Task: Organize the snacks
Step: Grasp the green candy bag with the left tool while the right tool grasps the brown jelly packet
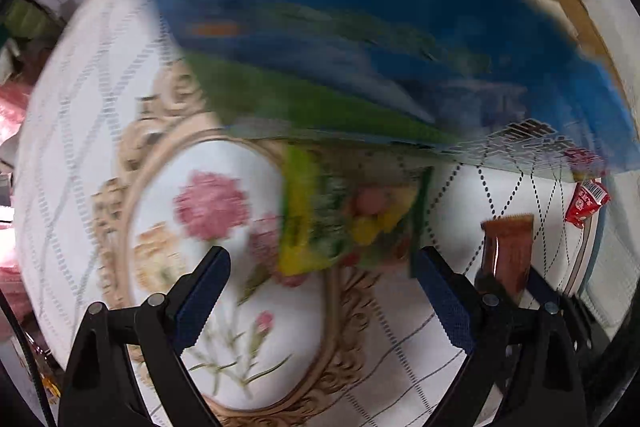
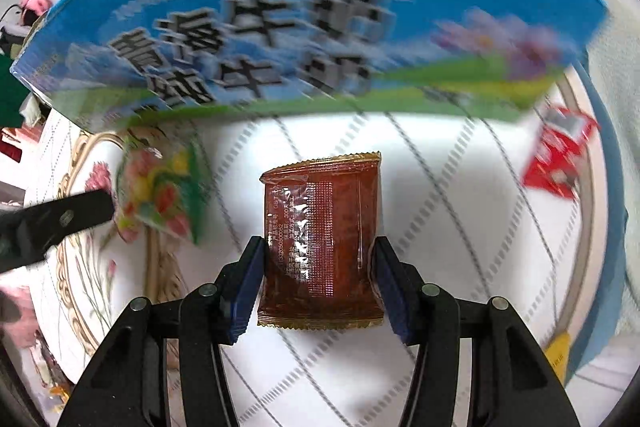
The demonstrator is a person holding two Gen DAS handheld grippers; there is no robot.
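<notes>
On my right gripper [image 2: 320, 285] the jaws are closed against the two long edges of a brown snack packet [image 2: 320, 247], pinching it across its width; the packet bows a little between the pads, and its far half sticks out beyond the tips. I judge that grip shallow and on slick film: if I squeeze unevenly or swing fast, the packet could fold, twist out, or drop onto the table [image 2: 420, 155].

My left gripper [image 1: 322, 275] has its jaws spread wide and holding nothing. Just past the tips lies a green and yellow candy bag [image 1: 352, 215], resting on the table, partly over the floral oval printed on the cloth [image 1: 224, 227]. This view is smeared, so I cannot tell exactly how the bag sits, and closing now risks nipping only a corner or snagging the cloth.

Beyond both pairs of jaws stands a blue carton [image 2: 304, 15], close enough that I could knock it. A red packet [image 2: 558, 157] lies farther out to the right of the right jaws, near the table edge, where a sweep might push it off.
</notes>
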